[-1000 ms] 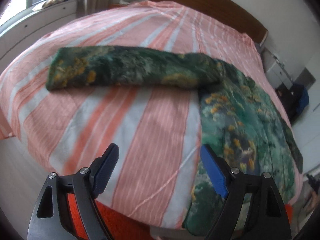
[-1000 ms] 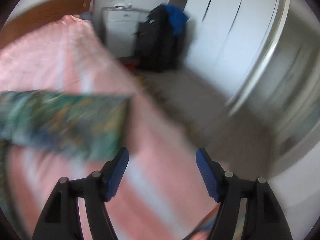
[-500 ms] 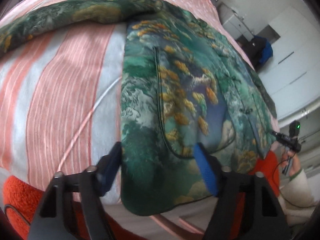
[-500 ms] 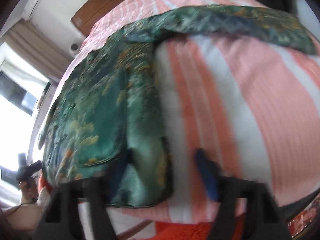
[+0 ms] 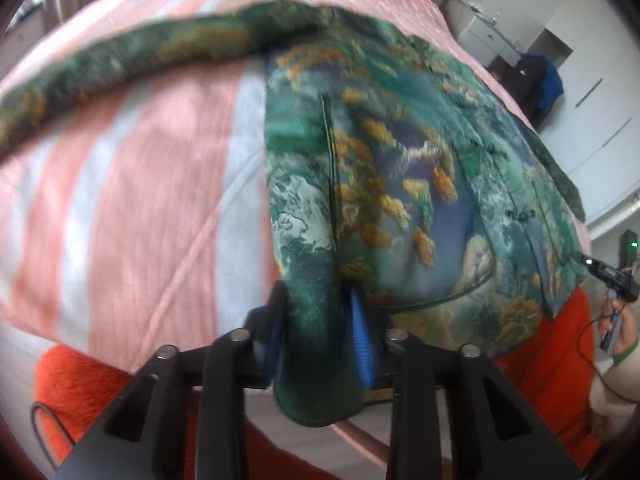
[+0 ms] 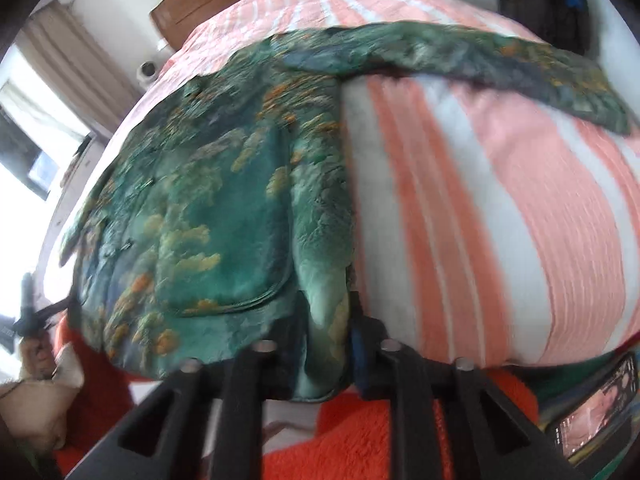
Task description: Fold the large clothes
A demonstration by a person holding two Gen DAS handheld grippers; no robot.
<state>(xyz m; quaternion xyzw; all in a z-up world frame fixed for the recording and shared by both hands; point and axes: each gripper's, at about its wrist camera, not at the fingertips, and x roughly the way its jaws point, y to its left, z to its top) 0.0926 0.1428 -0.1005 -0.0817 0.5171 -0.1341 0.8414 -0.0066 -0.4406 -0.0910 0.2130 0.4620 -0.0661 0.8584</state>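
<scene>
Left gripper is closing with the lower hem corner of the green printed jacket bunched between its blue pads, where a second ago it stood wide over bare bedspread. Right gripper, earlier swinging past the wardrobe, now has the opposite hem corner between its fingers, its jaws easing apart slightly. No writing is legible. Beyond both, the jacket lies flat on the pink-striped bed, sleeves spread sideways.

Daylight from blown-out window, motion blur, heavy fisheye warp w/ dark corners.
</scene>
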